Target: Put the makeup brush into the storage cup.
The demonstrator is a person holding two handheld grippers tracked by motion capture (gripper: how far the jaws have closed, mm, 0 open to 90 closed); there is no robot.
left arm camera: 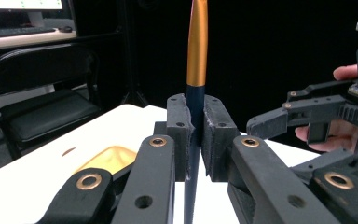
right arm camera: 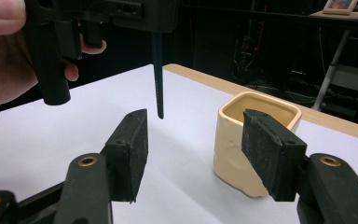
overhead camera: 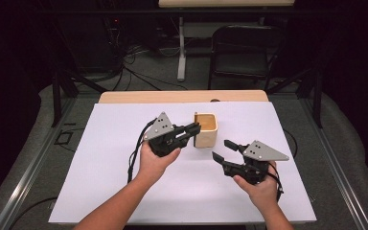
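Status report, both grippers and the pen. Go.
Left gripper shut on slim dark-blue pen with orange upper barrel, held upright beside square cream cup. Right gripper open, empty. Nothing in the way.

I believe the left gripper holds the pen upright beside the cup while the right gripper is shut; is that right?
Not quite: the right gripper is open, as the right gripper view shows. The left gripper does hold the pen upright beside the cup.

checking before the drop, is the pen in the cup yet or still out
Out. The pen hangs upright from the left gripper, its tip above bare table beside the cup, whose visible inside looks empty.
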